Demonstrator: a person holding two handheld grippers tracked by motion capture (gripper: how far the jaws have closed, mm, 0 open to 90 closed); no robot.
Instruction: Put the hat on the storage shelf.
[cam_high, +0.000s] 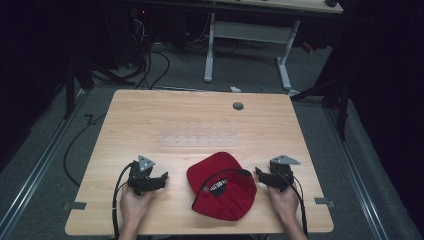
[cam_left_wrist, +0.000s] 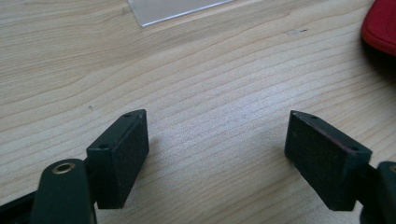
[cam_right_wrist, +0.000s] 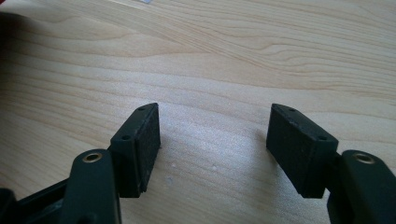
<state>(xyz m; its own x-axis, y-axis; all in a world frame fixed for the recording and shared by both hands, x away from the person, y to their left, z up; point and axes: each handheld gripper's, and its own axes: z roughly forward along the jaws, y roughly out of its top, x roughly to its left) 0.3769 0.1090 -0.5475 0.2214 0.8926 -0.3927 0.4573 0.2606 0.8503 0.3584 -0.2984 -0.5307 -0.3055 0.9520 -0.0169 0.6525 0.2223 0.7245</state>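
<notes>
Lying near the front edge of the wooden table (cam_high: 150, 115), a red baseball cap (cam_high: 222, 186) sits a little right of the middle, upside down so that its dark inner lining and a black label with pale lettering face up; the lettering is too small to read. Its red edge shows at the upper right corner of the left gripper view (cam_left_wrist: 380, 25).

Left of the cap, a hand holds the left gripper (cam_high: 161, 180) close to the front edge, jaws spread wide with bare wood between them, near the cap but apart from it. The left gripper view confirms this: both black pads hover over plain wood grain, nothing clamped.

Right of the cap, the right gripper (cam_high: 261, 175) points towards it, just beside its rim, jaws likewise wide apart and holding nothing.

Towards the middle of the table lies a clear plastic strip (cam_high: 197, 138), flat, well apart from the cap. Near the back edge is a round grey cable grommet (cam_high: 238, 106).
</notes>
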